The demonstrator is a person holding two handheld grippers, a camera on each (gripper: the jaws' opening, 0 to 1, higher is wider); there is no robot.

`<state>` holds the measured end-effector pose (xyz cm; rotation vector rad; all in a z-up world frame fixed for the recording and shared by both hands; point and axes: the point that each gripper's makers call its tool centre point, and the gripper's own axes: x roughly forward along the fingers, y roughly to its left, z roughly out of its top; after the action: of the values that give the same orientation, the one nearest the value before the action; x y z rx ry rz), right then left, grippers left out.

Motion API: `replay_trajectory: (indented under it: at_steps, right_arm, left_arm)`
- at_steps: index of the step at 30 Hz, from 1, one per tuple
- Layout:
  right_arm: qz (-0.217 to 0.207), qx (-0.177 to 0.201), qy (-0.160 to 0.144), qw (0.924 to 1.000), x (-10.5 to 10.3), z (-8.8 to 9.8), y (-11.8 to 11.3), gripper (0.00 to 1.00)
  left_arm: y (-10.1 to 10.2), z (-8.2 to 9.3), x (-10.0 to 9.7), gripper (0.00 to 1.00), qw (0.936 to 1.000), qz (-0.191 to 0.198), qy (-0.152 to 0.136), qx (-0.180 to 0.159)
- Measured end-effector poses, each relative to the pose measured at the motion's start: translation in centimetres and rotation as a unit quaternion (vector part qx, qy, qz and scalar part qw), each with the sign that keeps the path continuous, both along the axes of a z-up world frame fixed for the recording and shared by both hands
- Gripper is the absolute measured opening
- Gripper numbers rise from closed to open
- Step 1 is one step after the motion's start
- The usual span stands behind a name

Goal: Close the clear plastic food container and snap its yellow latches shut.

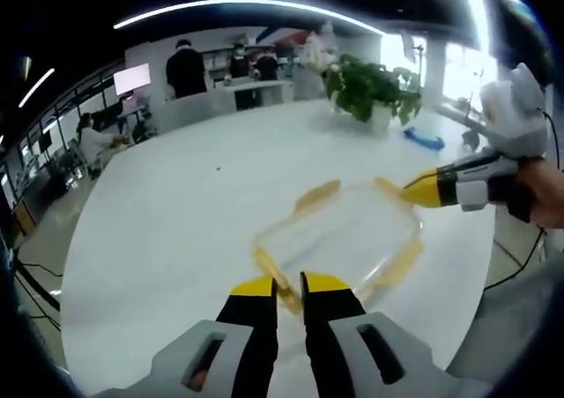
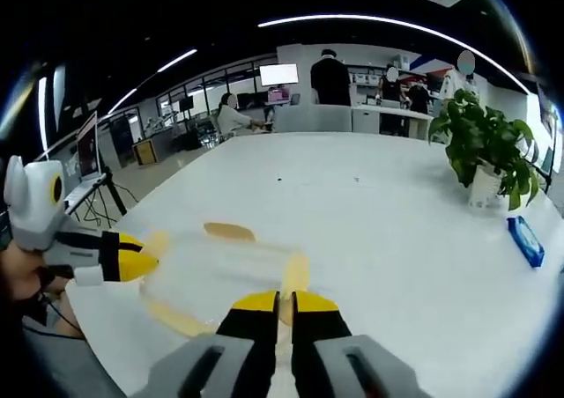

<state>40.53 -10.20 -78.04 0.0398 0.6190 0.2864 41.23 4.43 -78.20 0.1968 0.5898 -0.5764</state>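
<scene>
Container (image 1: pixel 339 239) lay on the white table (image 1: pixel 176 222), lid on, latches (image 1: pixel 317 195) splayed. Left gripper (image 1: pixel 289 288) pinched the 6 o'clock latch; right gripper (image 2: pixel 280 305) pinched the latch (image 2: pixel 295 275) at its end.

Clear container (image 1: pixel 339 238) lies flat on the white table (image 1: pixel 176 231), lid on, its yellow latches (image 1: pixel 319 195) splayed outward
</scene>
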Motion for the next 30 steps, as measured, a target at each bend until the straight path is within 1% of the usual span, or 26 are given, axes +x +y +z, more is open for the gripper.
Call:
replay_trajectory:
  at_steps: [4,10,18,22,25,30]
  right_arm:
    - [0.0,-0.005,0.001,1.0,0.2,-0.2,-0.4,0.0]
    - [0.0,-0.002,0.006,1.0,0.4,-0.4,-0.9,0.0]
    - [0.005,-0.005,0.014,0.9999,0.5,-1.0,-1.2,0.0]
    - [0.004,-0.006,0.015,0.9999,0.6,-1.1,-1.7,0.0]
    - [0.006,-0.008,0.017,0.9998,0.6,-1.4,-1.7,0.0]
    - [0.005,-0.008,0.015,0.9998,0.7,-1.3,-1.8,0.0]
  left_arm:
    - [-0.5,-0.5,0.0,0.07,1.0,-0.004,0.008,0.002]
    - [-0.8,-0.5,0.0,0.07,0.9999,-0.007,0.01,-0.002]
    - [-1.0,-0.7,-0.2,0.07,0.9998,-0.003,0.019,-0.008]
    - [-1.0,-1.2,-0.5,0.07,0.9995,-0.001,0.029,-0.011]
    - [-1.0,-1.1,-0.5,0.07,0.9995,0.002,0.029,-0.015]
    - [-1.2,-1.3,-0.6,0.07,0.9993,0.003,0.034,-0.018]
